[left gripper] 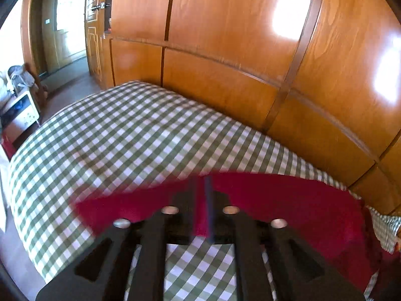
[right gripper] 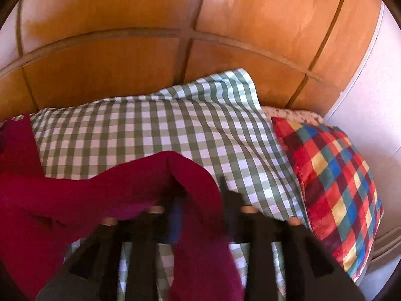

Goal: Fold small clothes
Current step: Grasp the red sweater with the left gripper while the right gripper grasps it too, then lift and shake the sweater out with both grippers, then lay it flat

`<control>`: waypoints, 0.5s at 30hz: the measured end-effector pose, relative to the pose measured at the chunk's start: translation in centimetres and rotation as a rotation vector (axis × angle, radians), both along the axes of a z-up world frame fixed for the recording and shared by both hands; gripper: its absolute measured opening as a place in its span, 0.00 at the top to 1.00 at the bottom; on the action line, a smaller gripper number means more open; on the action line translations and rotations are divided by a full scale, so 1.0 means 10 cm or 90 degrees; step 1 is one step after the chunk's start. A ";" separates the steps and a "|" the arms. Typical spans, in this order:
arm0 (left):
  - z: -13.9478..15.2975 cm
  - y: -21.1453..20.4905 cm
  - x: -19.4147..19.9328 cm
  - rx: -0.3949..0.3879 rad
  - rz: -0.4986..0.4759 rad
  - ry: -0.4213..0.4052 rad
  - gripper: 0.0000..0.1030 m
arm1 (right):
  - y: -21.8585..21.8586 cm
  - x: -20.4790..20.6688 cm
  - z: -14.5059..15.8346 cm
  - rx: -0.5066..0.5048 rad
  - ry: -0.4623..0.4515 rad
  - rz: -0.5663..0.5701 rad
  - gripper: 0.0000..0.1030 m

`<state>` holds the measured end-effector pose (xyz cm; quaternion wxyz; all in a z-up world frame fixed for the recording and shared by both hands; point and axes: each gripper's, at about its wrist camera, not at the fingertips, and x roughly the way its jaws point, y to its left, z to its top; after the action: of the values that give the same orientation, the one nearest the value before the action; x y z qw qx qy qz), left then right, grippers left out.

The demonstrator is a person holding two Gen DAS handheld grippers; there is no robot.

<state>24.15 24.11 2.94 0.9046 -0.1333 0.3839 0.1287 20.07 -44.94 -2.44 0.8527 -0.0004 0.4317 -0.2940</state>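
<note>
Bed (left gripper: 105, 130): covered in a green-and-white checked sheet, pushed up against a glossy orange-brown wooden panel wall (left gripper: 225, 50).

Red garment (left gripper: 288, 208): a deep crimson piece of clothing lying across the near part of the bed, spread out to the right in the left wrist view, with a straight far edge. In the right wrist view the same cloth (right gripper: 75, 195) trails off to the left and rises in a humped fold near the middle.

Left gripper (left gripper: 201, 208): angled down at the bed, its two dark fingers standing only slightly apart. A strip of the red cloth shows in the narrow gap between them; whether the pads press on it I cannot tell through the blur.

Right gripper (right gripper: 200, 200): also tilted down, its jaws noticeably wider apart. A fold of the red garment hangs between the fingers and drapes down over the gripper's body, but the pads look clear of it on the right side.

Pillows: a checked pillow (right gripper: 200, 105) lies against the wall, and a bright multicoloured checked cushion (right gripper: 333, 188) sits just beside it to the right.

Far side: an open doorway (left gripper: 70, 25) and a small white appliance (left gripper: 22, 110) on the floor beyond the bed's left edge.
</note>
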 end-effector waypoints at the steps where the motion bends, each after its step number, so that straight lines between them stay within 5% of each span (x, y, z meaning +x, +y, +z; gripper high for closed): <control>1: -0.04 -0.04 -0.07 -0.010 -0.012 -0.002 0.71 | 0.05 -0.06 0.02 -0.002 -0.011 0.004 0.44; 5: -0.30 -0.36 -0.37 -0.077 -0.128 0.010 0.69 | 0.38 -0.43 0.06 0.061 -0.030 0.070 0.42; 12: -1.02 -1.36 -1.11 -0.252 -0.391 0.087 0.69 | 1.29 -1.26 -0.50 0.441 0.037 0.244 0.50; 15: -1.23 -1.70 -1.35 -0.300 -0.439 0.110 0.69 | 1.64 -1.54 -0.72 0.521 0.073 0.269 0.50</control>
<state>10.66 7.10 -9.41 0.8040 -0.1891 0.4992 -0.2619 4.70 -28.52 -9.64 0.7986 0.2322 0.5493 0.0814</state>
